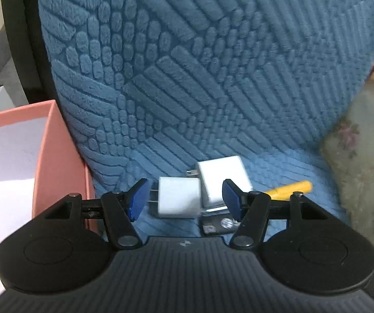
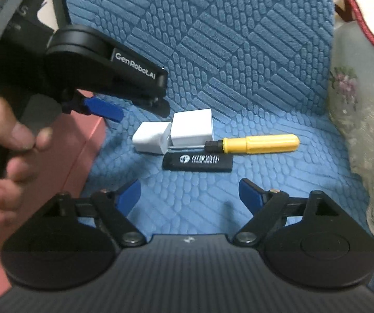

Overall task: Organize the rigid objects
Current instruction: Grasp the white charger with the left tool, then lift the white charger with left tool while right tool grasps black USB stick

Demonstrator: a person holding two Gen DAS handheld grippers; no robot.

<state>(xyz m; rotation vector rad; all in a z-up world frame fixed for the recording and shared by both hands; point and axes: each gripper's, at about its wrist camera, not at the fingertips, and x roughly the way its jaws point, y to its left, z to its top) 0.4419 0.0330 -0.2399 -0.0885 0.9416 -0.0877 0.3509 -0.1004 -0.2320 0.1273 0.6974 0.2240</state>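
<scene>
On the blue textured chair cushion [image 2: 239, 52] lie a small white plug adapter [image 1: 177, 200] [image 2: 151, 138], a larger white charger block [image 1: 222, 180] [image 2: 192, 127], a yellow-handled screwdriver [image 2: 260, 144] [image 1: 290, 189] and a black lighter [image 2: 197, 162] [image 1: 219, 224]. My left gripper [image 1: 183, 199] is open, its blue fingers either side of the small adapter, not touching it. It shows in the right wrist view [image 2: 113, 109] above and left of the adapters. My right gripper [image 2: 189, 195] is open and empty, in front of the lighter.
A pink open box [image 1: 44, 151] [image 2: 77, 156] with a white inside stands at the left of the cushion. A floral fabric [image 2: 364, 130] [image 1: 361, 182] borders the right side. A hand [image 2: 12, 140] holds the left gripper's handle.
</scene>
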